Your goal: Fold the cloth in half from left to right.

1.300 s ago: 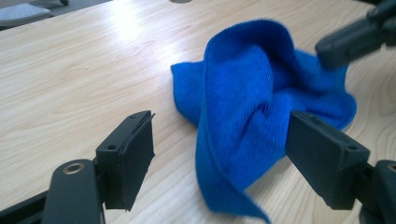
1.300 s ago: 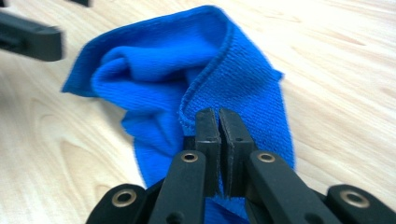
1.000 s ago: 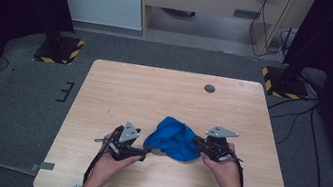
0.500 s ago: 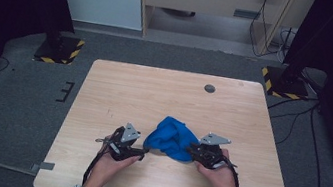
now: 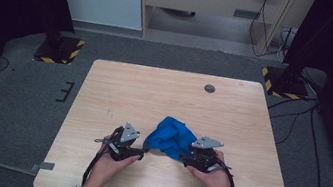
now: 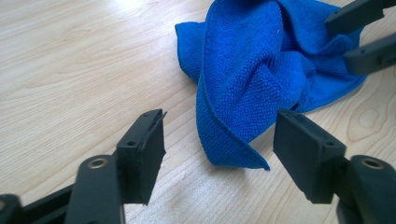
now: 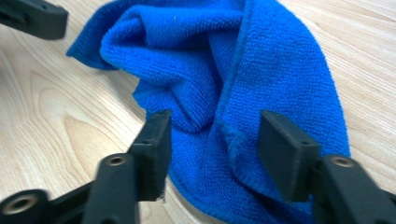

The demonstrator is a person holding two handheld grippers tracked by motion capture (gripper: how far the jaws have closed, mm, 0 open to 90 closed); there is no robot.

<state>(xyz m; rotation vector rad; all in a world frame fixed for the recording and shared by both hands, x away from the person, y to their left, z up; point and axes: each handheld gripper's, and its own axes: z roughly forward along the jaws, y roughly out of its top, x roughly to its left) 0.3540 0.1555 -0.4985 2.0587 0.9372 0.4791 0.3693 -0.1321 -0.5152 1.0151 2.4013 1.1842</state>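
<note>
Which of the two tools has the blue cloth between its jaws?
The right tool: the blue cloth lies between its open jaws. The left tool has just a corner tip of the cloth there.

- Right claw (image 7: 212, 140): jaws have just been opening, from pinched together to apart; a fold of the cloth (image 7: 261, 79) lies between them, pads clear of it.
- Right claw (image 5: 183, 158): shifted from level with the cloth's (image 5: 170, 137) far side toward the person and lower, now at its near right edge.
- Left claw (image 6: 217, 144): jaws somewhat narrower than a second ago, a cloth (image 6: 252, 79) corner between them, untouched.
- Cloth: right side settled lower onto the counter (image 5: 154, 91).
</note>
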